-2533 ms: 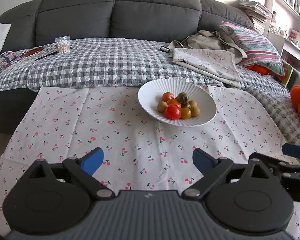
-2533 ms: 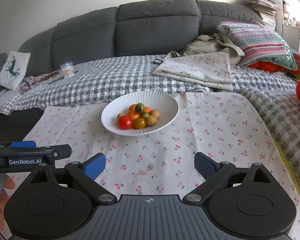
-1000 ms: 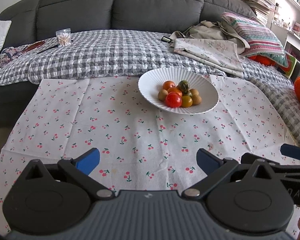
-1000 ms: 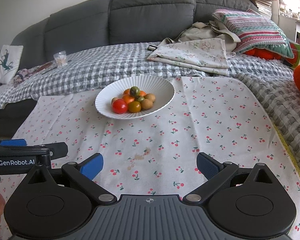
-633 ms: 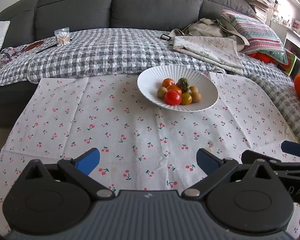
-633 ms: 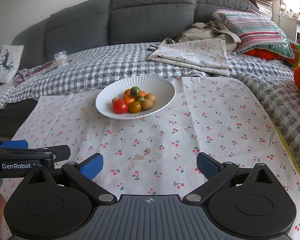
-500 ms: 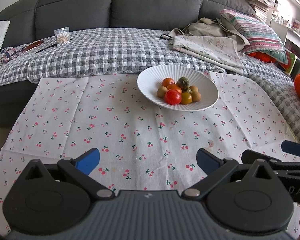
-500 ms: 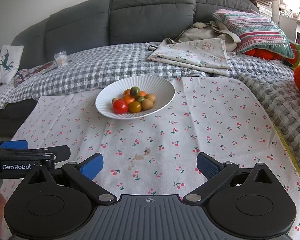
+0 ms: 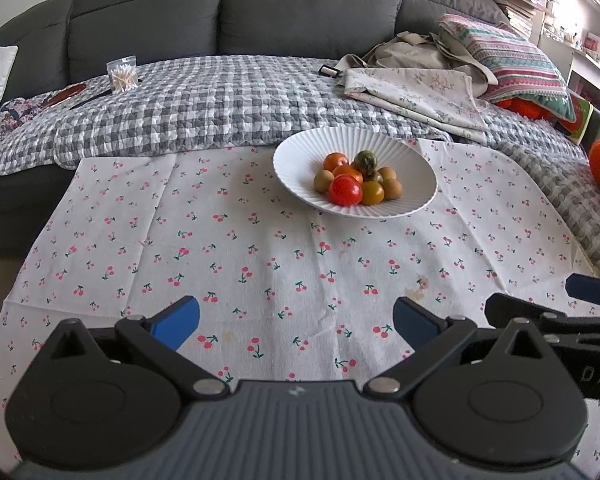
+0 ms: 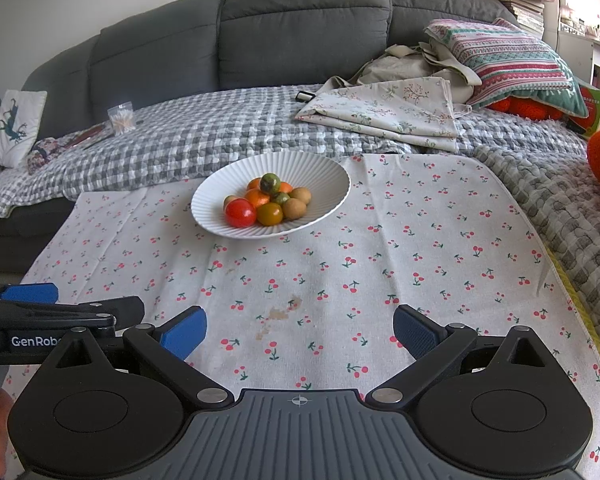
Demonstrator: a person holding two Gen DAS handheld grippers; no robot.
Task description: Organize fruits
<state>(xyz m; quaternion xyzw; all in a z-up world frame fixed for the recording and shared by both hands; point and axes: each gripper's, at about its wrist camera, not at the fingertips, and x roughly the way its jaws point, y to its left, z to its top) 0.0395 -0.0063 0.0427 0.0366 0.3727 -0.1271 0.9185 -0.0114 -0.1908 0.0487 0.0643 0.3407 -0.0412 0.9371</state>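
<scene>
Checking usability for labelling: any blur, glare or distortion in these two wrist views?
Left wrist: sharp, daylight blows out the shelves top right, fisheye bends the sofa; white bowl evenly lit. Right wrist: also sharp, same curvature, red tomato shows a small highlight.

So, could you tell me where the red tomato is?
In both wrist views the red tomato sits at the near edge of the fruit pile in the white bowl, beside a yellow-green one.
</scene>
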